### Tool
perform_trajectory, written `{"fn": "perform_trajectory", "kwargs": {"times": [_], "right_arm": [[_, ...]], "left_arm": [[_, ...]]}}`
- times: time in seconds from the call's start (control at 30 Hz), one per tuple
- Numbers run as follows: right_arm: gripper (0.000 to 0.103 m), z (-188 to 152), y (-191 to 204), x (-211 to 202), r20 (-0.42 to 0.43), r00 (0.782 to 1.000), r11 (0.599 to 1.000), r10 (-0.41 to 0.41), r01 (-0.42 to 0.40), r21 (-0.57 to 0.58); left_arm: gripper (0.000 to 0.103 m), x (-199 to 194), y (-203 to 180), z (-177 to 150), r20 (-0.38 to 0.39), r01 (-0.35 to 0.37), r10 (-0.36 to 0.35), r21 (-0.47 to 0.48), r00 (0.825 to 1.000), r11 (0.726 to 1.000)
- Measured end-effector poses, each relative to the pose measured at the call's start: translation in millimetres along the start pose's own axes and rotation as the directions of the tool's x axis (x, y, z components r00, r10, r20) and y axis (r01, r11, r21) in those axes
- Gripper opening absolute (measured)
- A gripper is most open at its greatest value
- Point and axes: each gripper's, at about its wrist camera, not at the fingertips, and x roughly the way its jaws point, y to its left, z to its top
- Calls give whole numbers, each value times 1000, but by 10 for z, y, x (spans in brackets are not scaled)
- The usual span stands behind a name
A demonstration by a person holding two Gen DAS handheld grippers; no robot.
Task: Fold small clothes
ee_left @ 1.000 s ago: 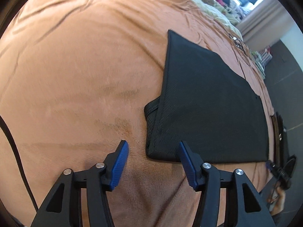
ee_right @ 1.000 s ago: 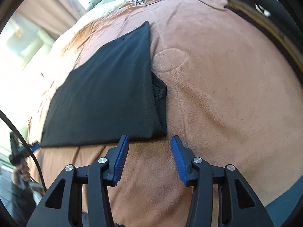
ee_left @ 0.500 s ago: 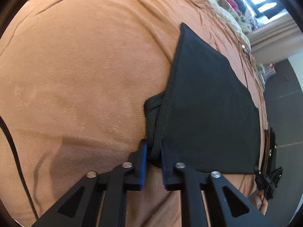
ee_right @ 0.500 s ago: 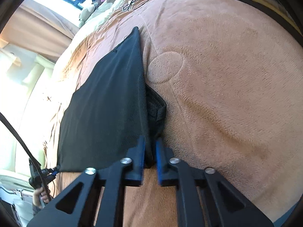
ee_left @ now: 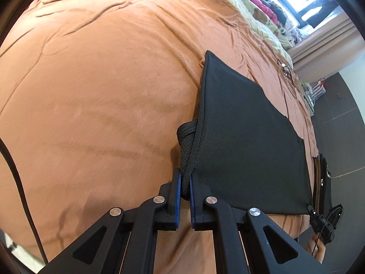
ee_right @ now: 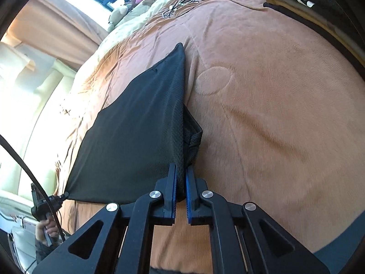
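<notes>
A black mesh garment (ee_left: 246,134) lies partly folded on an orange-brown blanket (ee_left: 102,86). My left gripper (ee_left: 185,178) is shut on its near left corner, where the fabric bunches between the blue pads. In the right wrist view the same black garment (ee_right: 136,132) stretches away to the left, and my right gripper (ee_right: 181,175) is shut on its near right corner. The near edge is pulled taut and lifted between the two grippers. A folded-under flap (ee_right: 192,137) sticks out beside the right edge.
Cream bedding with soft toys (ee_left: 262,16) lies at the far end of the bed. A stack of folded clothes (ee_right: 303,2) sits at the right edge of the blanket. A cable (ee_left: 287,73) lies on the blanket beyond the garment. Dark floor (ee_left: 337,114) runs alongside the bed.
Both grippers went from open just short of the garment to shut on its two near corners. The corners have since lifted a little and the near edge has tightened.
</notes>
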Motion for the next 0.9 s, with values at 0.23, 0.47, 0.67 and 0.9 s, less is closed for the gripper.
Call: {"fn": "perform_trajectory", "kwargs": {"times": [0.23, 0.47, 0.67, 0.9], "right_arm": [[3, -133, 27, -135, 7, 999, 999, -32, 33, -39], [5, -267, 215, -323, 52, 981, 975, -185, 190, -112], [16, -308, 615, -530, 122, 962, 947, -244, 264, -185], [35, -470, 1208, -503, 119, 980, 941, -161, 189, -280]], "left_arm": [[6, -150, 27, -315, 11, 9, -9, 5, 1000, 1000], [7, -104, 112, -527, 5, 32, -32, 7, 999, 999], [22, 2, 140, -487, -34, 40, -40, -18, 999, 999], [56, 62, 161, -482, -29, 92, -94, -59, 995, 994]]}}
